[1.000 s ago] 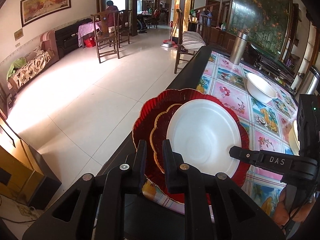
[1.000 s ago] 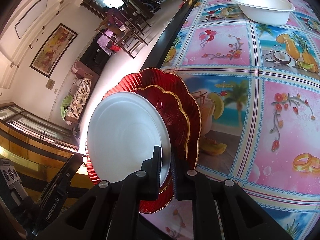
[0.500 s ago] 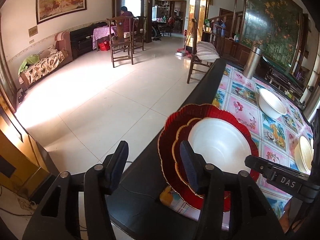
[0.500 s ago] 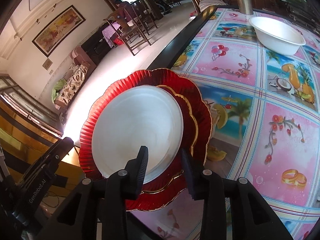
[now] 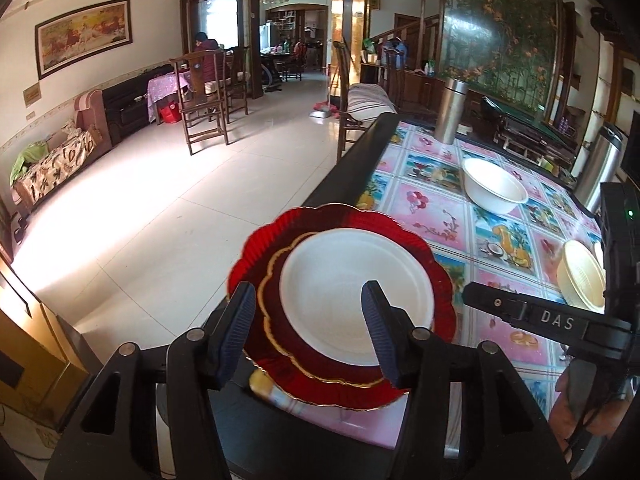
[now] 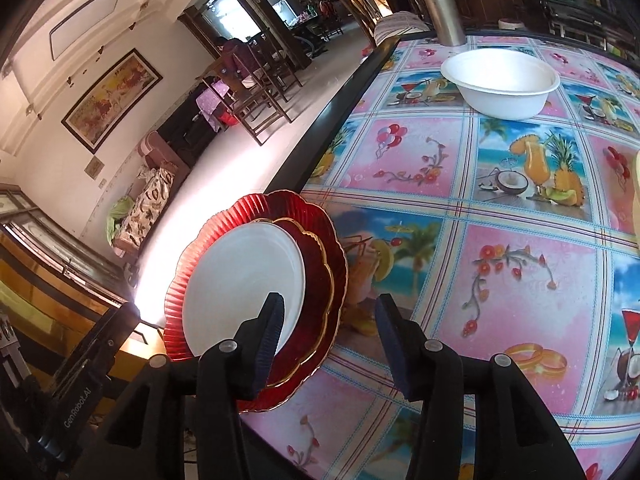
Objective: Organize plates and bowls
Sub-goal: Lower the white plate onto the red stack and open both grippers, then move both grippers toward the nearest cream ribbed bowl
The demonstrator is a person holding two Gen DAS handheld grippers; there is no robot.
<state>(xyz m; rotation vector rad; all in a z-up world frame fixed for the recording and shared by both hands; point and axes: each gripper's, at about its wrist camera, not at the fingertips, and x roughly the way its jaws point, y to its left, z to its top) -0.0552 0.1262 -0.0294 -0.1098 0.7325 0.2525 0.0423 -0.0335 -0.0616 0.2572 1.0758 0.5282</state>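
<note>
- Left wrist view: the left tool (image 5: 308, 326) had its two fingers wide apart and held nothing; it hung over the near edge of the worktop (image 5: 448, 220), which was covered with a pink cloth of fruit and flower pictures.
- In the same view three plates lay stacked at the near left corner of the worktop: a large red plate (image 5: 264, 240) with a fluted rim at the bottom, a smaller red plate (image 5: 276, 312) with a gold edge on it, and a white plate (image 5: 340, 276) on top. The large red plate reached a little past the dark edge of the worktop.
- Farther back a white bowl (image 5: 494, 186) stood alone on the cloth, well apart from the stack. A cream bowl (image 5: 582, 274) was at the right, partly hidden by the right tool (image 5: 520, 312). A steel flask (image 5: 450, 110) stood at the far end.
- Right wrist view: the right tool (image 6: 330, 336) also had its fingers apart and empty, just beside the right side of the stack.
- Here the white plate (image 6: 244, 280) lay on the smaller red plate (image 6: 316, 280), and this on the large red plate (image 6: 280, 206), at the left edge of the worktop (image 6: 500, 280).
- The white bowl (image 6: 500, 84) stood far behind, near the steel flask (image 6: 440, 4).
</note>
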